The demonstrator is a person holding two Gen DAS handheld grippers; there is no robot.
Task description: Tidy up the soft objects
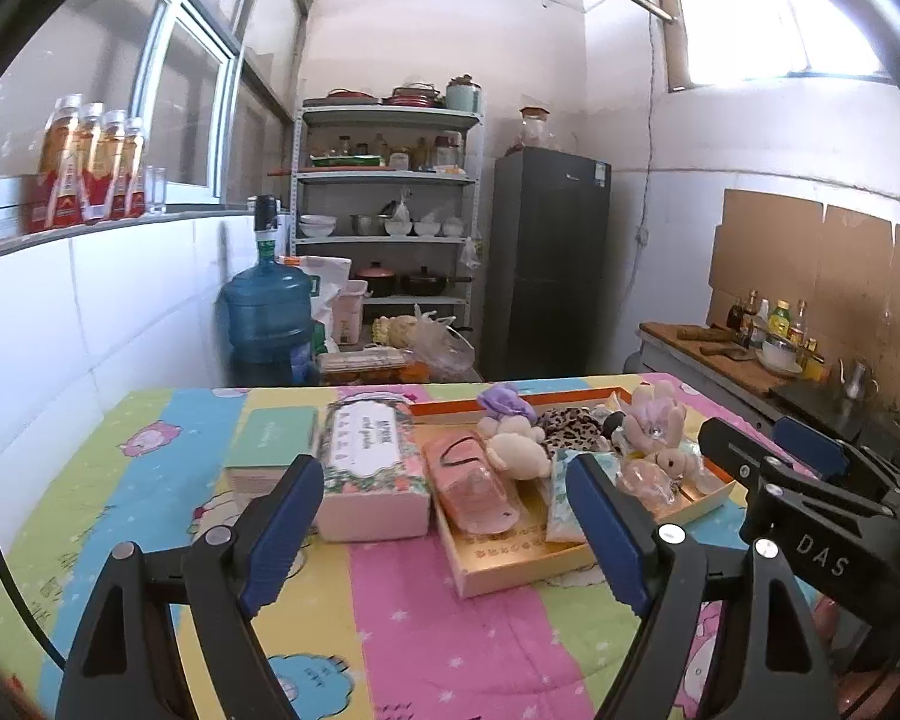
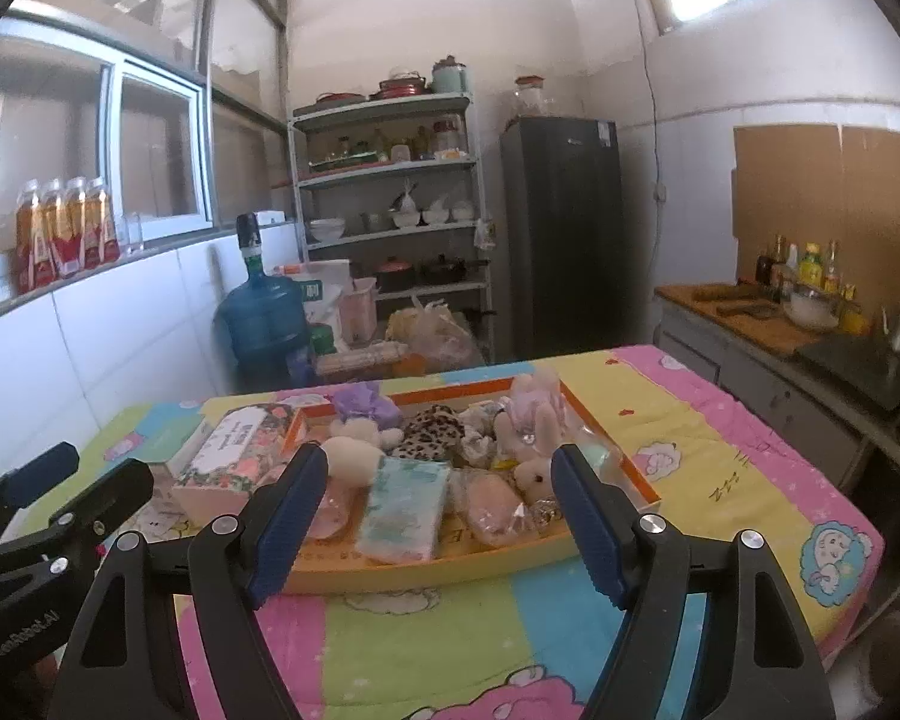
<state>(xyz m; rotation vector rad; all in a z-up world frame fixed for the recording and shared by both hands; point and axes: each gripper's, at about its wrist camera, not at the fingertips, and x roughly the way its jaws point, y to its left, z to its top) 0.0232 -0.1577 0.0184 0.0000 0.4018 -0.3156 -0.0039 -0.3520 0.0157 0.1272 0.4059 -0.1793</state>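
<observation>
My left tongs and right tongs gape wide, empty, before the tray. I should pinch one toy mid-body, gently.

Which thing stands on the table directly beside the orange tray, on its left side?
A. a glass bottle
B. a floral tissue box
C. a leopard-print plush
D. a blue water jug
B: the floral tissue box stands on the cloth against the left wall of the orange tray.
</observation>
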